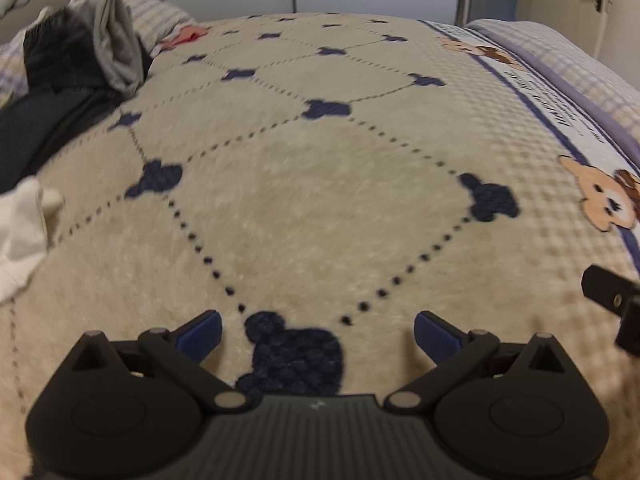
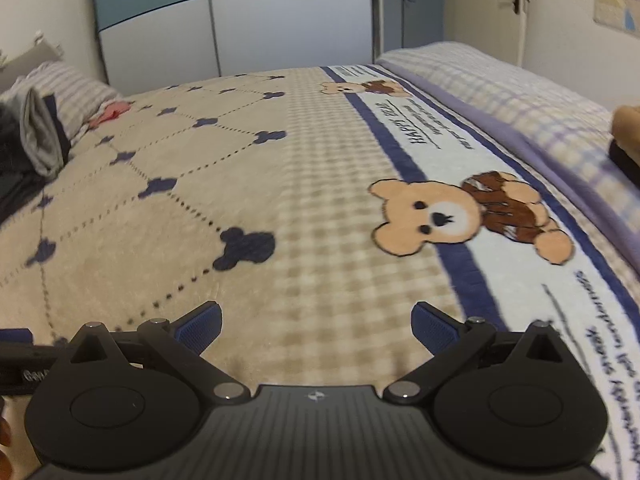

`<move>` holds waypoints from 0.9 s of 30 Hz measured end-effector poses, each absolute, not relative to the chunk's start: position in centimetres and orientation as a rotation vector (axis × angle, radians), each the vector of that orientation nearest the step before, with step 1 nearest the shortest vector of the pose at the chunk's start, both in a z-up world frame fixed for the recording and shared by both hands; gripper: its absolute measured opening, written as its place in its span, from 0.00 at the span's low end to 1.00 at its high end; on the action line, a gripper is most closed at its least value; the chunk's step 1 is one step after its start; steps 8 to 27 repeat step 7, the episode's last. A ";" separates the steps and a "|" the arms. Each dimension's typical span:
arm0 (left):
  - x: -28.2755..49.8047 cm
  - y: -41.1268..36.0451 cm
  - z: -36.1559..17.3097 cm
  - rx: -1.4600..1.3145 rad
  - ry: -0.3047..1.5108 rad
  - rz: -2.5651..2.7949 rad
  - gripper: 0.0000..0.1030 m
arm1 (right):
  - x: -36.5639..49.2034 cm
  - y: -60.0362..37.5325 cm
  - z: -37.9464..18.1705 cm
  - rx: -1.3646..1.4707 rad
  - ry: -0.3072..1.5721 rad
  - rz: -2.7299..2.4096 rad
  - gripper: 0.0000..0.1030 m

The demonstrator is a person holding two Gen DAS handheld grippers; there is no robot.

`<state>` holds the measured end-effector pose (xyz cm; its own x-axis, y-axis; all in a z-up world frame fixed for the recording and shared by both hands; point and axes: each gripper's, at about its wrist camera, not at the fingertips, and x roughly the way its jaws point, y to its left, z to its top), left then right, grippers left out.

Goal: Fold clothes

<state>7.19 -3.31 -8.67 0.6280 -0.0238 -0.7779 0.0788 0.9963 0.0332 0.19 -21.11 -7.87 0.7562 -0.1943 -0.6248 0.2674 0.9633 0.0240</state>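
A pile of clothes lies at the bed's far left: a dark garment (image 1: 60,56), a grey garment (image 1: 116,48) and dark trousers (image 1: 36,132). A white garment (image 1: 20,232) lies at the left edge, and a small pink item (image 1: 186,36) further back. My left gripper (image 1: 318,334) is open and empty, low over the beige blanket (image 1: 320,208), well right of the pile. My right gripper (image 2: 318,330) is open and empty over the blanket's checked part (image 2: 340,200). The grey garment (image 2: 42,140) shows far left in the right wrist view. Part of the right gripper (image 1: 616,300) shows at the left view's right edge.
The blanket has a white bear-print border (image 2: 440,216) along its right side. A lilac checked sheet (image 2: 520,92) lies beyond it. A wardrobe (image 2: 240,20) and a door (image 2: 516,0) stand behind the bed. A brown object (image 2: 628,128) sits at the far right.
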 end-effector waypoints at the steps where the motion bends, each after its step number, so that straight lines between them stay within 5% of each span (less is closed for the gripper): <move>1: 7.5 -3.2 -9.2 0.059 0.887 -0.053 1.00 | 0.5 -20.8 -8.7 0.096 0.661 -0.255 1.00; 7: 7.7 -3.4 -10.7 0.069 0.757 -0.040 1.00 | 1.3 -21.0 -12.6 0.059 0.650 -0.287 1.00; 27: 7.7 -3.4 -10.7 0.069 0.757 -0.040 1.00 | 1.3 -21.0 -12.6 0.059 0.650 -0.287 1.00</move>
